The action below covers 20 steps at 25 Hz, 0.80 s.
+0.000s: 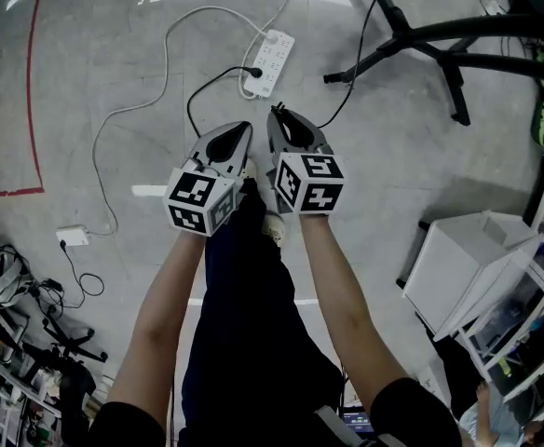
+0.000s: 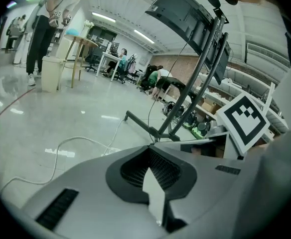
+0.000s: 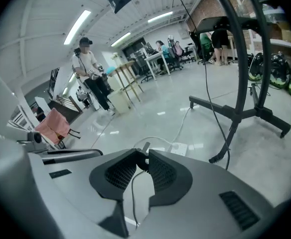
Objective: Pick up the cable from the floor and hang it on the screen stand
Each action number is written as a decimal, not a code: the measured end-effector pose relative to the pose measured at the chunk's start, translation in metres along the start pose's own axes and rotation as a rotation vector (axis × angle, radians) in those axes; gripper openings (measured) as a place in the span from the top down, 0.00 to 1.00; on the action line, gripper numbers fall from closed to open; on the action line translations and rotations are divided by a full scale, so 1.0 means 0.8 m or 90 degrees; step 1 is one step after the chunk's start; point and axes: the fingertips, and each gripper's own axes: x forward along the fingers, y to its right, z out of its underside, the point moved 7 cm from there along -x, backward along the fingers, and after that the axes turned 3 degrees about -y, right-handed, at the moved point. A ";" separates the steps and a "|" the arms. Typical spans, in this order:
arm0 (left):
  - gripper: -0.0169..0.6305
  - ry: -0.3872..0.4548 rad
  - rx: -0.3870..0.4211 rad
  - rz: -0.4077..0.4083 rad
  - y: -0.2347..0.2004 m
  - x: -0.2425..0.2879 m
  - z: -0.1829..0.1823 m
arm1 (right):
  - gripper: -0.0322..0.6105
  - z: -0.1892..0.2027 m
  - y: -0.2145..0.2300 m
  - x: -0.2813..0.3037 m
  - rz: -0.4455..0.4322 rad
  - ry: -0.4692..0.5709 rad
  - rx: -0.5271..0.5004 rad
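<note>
A thin black cable (image 3: pixel 133 183) hangs between my right gripper's (image 3: pixel 141 159) jaws, pinched at the tips. In the head view the cable (image 1: pixel 190 101) loops over the floor from a white power strip (image 1: pixel 270 61), and another black run climbs toward the screen stand (image 1: pixel 440 40). Both grippers are raised side by side in front of me, left gripper (image 1: pixel 242 130) next to right gripper (image 1: pixel 277 112). The left gripper (image 2: pixel 150 151) has its jaw tips together and I see nothing between them. The stand (image 2: pixel 205 73) carries a dark screen (image 2: pixel 183 11) and stands ahead to the right.
A white lead (image 1: pixel 160 82) trails left from the power strip to a white charger (image 1: pixel 72 236). Red tape (image 1: pixel 32 82) marks the floor at left. White shelving (image 1: pixel 458 259) stands at right, with cluttered gear at bottom left. People stand among desks in the background.
</note>
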 end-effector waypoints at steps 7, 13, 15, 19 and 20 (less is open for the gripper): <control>0.96 0.004 0.011 0.012 0.056 -0.044 -0.062 | 0.81 -0.060 -0.025 -0.102 -0.022 0.062 0.014; 0.96 0.004 0.020 0.029 0.097 -0.088 -0.094 | 0.81 -0.096 -0.045 -0.183 -0.031 0.091 0.020; 0.96 0.008 0.037 0.034 0.114 -0.102 -0.106 | 0.81 -0.107 -0.050 -0.210 -0.033 0.101 0.024; 0.96 0.024 0.041 0.035 0.154 -0.132 -0.127 | 0.81 -0.131 -0.057 -0.267 -0.043 0.132 0.049; 0.96 0.026 0.042 0.035 0.165 -0.138 -0.132 | 0.81 -0.136 -0.059 -0.282 -0.046 0.140 0.053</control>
